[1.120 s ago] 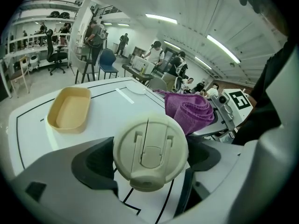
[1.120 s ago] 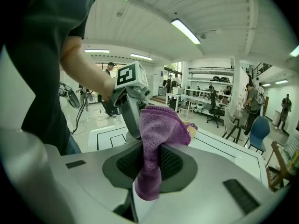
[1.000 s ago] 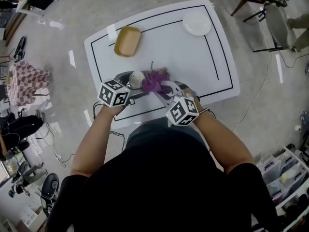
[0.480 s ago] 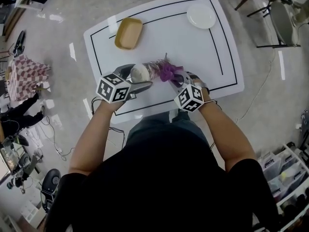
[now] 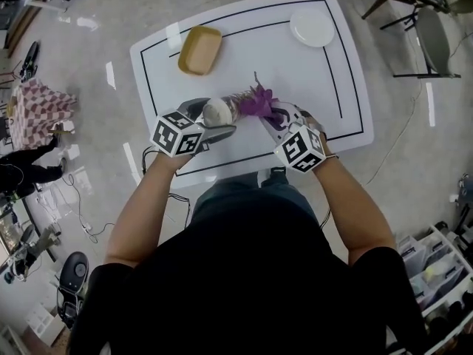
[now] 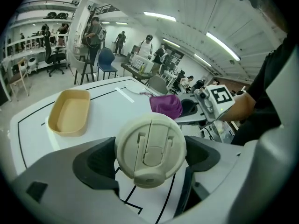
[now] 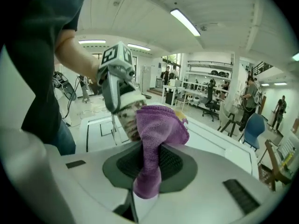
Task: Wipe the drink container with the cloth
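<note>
My left gripper point(image 5: 214, 124) is shut on the drink container point(image 5: 222, 110), a patterned tumbler with a cream flip lid point(image 6: 150, 148), held on its side above the white table point(image 5: 325, 80). The lid faces the left gripper's camera, between the two jaw pads. A purple cloth point(image 5: 255, 102) is pinched in my right gripper point(image 5: 275, 115) and pressed against the container's far end. In the right gripper view the purple cloth point(image 7: 156, 136) hangs down between the jaws and folds over the tumbler's body point(image 7: 130, 118).
A tan oval tray point(image 5: 199, 49) lies at the table's far left, also seen as the tan tray point(image 6: 69, 112). A white plate point(image 5: 312, 27) sits at the far right corner. Black lines frame the tabletop. Chairs point(image 5: 414, 21) stand beyond the table.
The right gripper with the cloth has slid along the container toward its far end and turned slightly. The left gripper holds the container almost where it was.
</note>
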The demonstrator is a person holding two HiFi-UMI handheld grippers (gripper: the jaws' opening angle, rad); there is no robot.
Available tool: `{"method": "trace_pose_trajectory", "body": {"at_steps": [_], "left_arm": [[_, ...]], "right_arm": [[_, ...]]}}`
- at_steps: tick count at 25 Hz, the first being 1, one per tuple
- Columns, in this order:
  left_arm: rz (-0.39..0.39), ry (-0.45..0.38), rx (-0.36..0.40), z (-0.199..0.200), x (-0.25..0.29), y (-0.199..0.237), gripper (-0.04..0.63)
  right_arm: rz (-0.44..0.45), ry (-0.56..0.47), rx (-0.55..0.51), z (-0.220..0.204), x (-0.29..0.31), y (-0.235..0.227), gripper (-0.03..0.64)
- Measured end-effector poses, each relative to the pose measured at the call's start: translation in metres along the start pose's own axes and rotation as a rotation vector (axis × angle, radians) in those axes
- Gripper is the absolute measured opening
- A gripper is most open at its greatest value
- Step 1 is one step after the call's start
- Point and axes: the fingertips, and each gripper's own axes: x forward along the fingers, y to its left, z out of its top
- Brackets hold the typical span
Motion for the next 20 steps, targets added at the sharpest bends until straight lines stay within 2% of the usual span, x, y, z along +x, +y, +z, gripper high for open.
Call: {"method": "trace_pose_trajectory", "body": {"at_steps": [5,8,13,20], "left_arm": [[0.0,0.012,0.018,0.004,0.002,0.004,0.48],[-0.002,0.025,0.026,0.007,0.002,0.004,0.48],[-0.016,0.045,0.04,0.011,0.002,0.005,0.48],[-0.035,0.065,0.081,0.014,0.004,0.007,0.48]], "right_arm": [[0.069,-0.164,-0.108,0.087,-0.013,-0.008,0.087],[0.125,-0.181,-0.176,0.109,-0.005,-0.001,0.087],[0.183,-0.105,-0.149,0.075,0.015,0.001,0.087],[0.162,0.039,-0.084,-0.004,0.039,-0.024,0.087]]}}
